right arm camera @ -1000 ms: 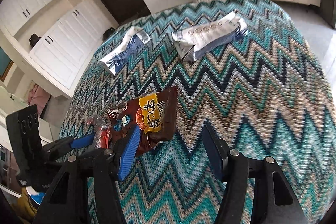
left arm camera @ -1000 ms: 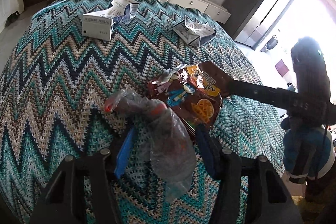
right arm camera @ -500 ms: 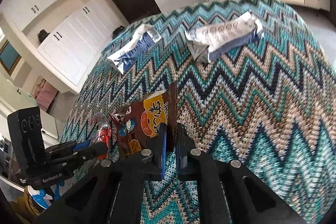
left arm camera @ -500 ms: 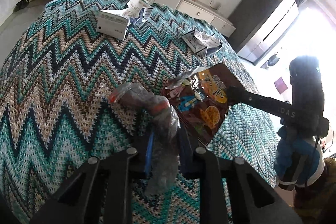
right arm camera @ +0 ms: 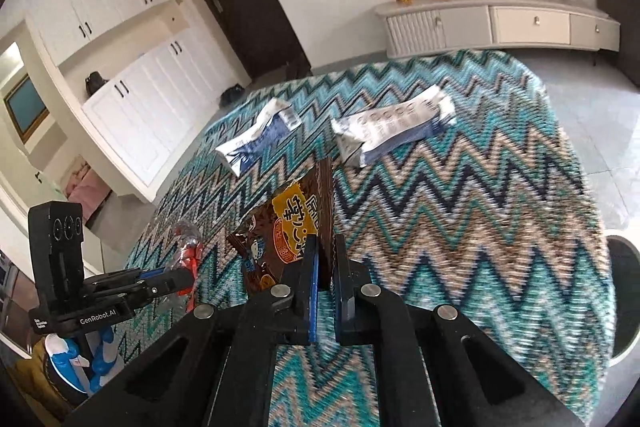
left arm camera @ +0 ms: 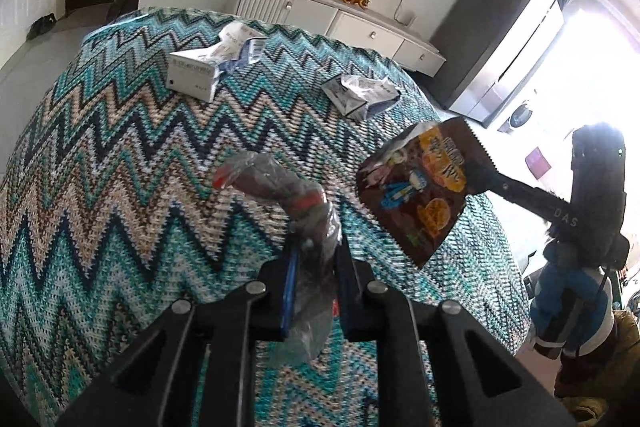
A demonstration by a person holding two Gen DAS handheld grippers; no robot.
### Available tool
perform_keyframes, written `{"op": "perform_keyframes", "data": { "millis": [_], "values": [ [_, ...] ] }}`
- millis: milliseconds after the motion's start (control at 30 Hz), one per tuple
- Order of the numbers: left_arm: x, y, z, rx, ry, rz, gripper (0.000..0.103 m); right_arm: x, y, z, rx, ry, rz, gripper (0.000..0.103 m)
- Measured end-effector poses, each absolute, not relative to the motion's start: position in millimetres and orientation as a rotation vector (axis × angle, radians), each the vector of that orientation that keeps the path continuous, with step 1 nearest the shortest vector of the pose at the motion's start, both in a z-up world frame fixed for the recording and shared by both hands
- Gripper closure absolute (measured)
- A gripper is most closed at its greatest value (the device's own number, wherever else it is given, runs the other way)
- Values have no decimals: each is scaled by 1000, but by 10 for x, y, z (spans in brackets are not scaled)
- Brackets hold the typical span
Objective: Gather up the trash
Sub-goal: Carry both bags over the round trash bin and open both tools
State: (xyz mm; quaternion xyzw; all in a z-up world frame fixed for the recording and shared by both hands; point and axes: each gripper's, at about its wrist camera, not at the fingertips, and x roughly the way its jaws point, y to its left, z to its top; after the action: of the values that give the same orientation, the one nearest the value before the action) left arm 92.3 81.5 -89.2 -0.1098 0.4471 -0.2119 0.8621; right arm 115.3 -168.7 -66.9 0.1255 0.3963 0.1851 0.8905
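Observation:
A crumpled clear plastic wrapper [left arm camera: 276,183] with red bits hangs just above the zigzag blanket [left arm camera: 120,187]. My left gripper [left arm camera: 316,251] is closing tight on its lower end, and the pads press the plastic. It also shows in the right wrist view as the left gripper [right arm camera: 184,277] with the wrapper [right arm camera: 188,251]. My right gripper [right arm camera: 326,255] is shut on the edge of a brown snack bag [right arm camera: 288,227], which is lifted off the blanket. From the left wrist view, the bag [left arm camera: 420,191] hangs from the right gripper [left arm camera: 486,175].
Two white-and-blue wrappers lie further back on the blanket: a boxy one [left arm camera: 192,71] and a crumpled one [left arm camera: 360,95]. Behind the bed stands a white sideboard [right arm camera: 500,23] with gold figures. A round white-rimmed container [right arm camera: 624,299] shows at the right edge.
Both grippers have gone from open to shut, the left on the plastic wrapper and the right on the snack bag. Both pieces have risen off the blanket.

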Motion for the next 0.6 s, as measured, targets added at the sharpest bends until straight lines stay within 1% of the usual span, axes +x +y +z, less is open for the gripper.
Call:
{"op": "perform_keyframes", "data": {
  "millis": [200, 367, 600],
  "values": [
    [936, 485, -765, -164, 945, -488, 87, 1062, -2123, -517, 265, 746, 301, 98],
    [999, 23, -617, -93, 950, -569, 87, 921, -2698, -409, 313, 674, 204, 98],
    [1168, -740, -519, 17, 984, -679, 87, 735, -3530, -516, 378, 630, 36, 98]
  ]
}}
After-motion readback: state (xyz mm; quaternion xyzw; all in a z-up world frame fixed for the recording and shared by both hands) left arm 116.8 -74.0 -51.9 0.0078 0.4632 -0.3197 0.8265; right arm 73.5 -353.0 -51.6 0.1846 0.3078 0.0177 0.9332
